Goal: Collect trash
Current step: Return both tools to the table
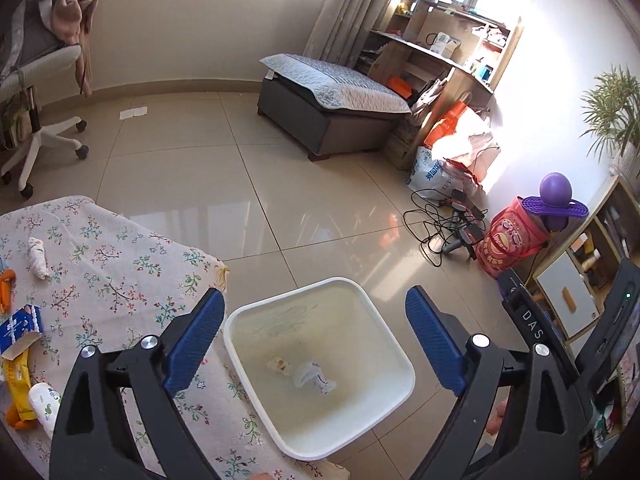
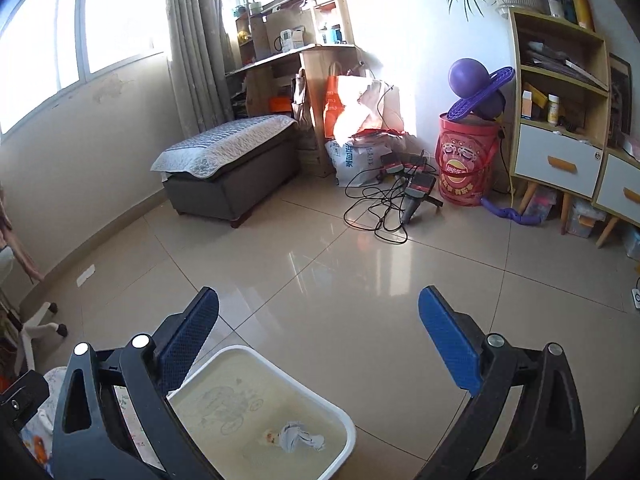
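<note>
The white bin (image 1: 320, 368) stands on the tiled floor (image 1: 280, 200), just beside the table draped in a floral cloth (image 1: 120, 272), and is taken here as the landmark. At its bottom two pieces of trash are seen lying together: a crumpled white wad (image 1: 314, 378) and, touching it on the side nearer the table, a smaller yellowish scrap (image 1: 279, 364).

The left gripper (image 1: 316, 344) is held above the bin with its blue pads (image 1: 196, 340) spread wide — nothing is between them, and the bin's opening is framed in the gap. The right gripper (image 2: 320, 348) is likewise held wide and empty; in its view the bin (image 2: 264, 412) is seen low and toward its left finger, with the wad (image 2: 298, 436) inside.

On the cloth beside the bin, more items are left: a rolled white wad (image 1: 38, 258) farthest from the bin, a blue-and-white carton (image 1: 20, 326), a yellow wrapper (image 1: 18, 388) and a white bottle (image 1: 46, 404) — all well apart from the bin's rim. Far beyond the bin, a grey ottoman (image 1: 332, 116) and a red bucket (image 1: 508, 240) are set near the wall.
</note>
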A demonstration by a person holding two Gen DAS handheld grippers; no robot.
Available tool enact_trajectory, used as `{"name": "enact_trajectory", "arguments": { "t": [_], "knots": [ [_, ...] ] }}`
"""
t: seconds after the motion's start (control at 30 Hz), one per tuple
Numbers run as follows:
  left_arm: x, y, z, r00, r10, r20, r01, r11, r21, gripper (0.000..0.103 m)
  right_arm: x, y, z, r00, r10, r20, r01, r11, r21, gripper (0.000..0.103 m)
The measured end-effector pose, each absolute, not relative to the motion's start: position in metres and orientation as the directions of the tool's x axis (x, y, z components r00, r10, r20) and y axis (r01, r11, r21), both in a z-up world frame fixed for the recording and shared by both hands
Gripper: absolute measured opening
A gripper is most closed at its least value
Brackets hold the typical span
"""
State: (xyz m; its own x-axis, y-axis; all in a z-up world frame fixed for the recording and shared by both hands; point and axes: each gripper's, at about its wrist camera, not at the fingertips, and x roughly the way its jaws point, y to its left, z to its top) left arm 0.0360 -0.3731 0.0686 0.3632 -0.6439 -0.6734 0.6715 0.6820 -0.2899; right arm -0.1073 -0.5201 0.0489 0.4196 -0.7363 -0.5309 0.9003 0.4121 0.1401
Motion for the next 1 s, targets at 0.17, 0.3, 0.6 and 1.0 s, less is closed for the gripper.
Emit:
{"name": "enact_trajectory", "arguments": {
  "t": [0.17, 0.3, 0.6, 1.0],
  "knots": [
    [0.042, -0.294, 0.080, 0.491, -0.560, -0.667, 0.572, 0.785, -0.238, 0.092, -0.076, -0.455, 0.073, 0.545, -0.710, -0.446, 0.815, 0.573, 0.085, 0.096],
    [0.044, -0.223, 0.079, 0.559, -0.484, -0.673, 0.482, 0.850, -0.212, 0.092, -0.056, -0.396, 0.071, 0.628, -0.615, -0.478, 0.716, 0.696, 0.046, 0.096],
    [0.066, -0.082, 0.055, 0.608, -0.320, -0.726, 0.250, 0.946, -0.208, 0.092, -0.008, -0.276, 0.101, 0.768, -0.402, -0.498, 0.400, 0.909, -0.116, 0.096],
    [0.166, 0.009, 0.004, 0.455, -0.127, -0.881, 0.078, 0.992, -0.102, 0.092, 0.047, -0.219, 0.043, 0.759, -0.163, -0.631, 0.061, 0.982, -0.180, 0.096]
  ]
}}
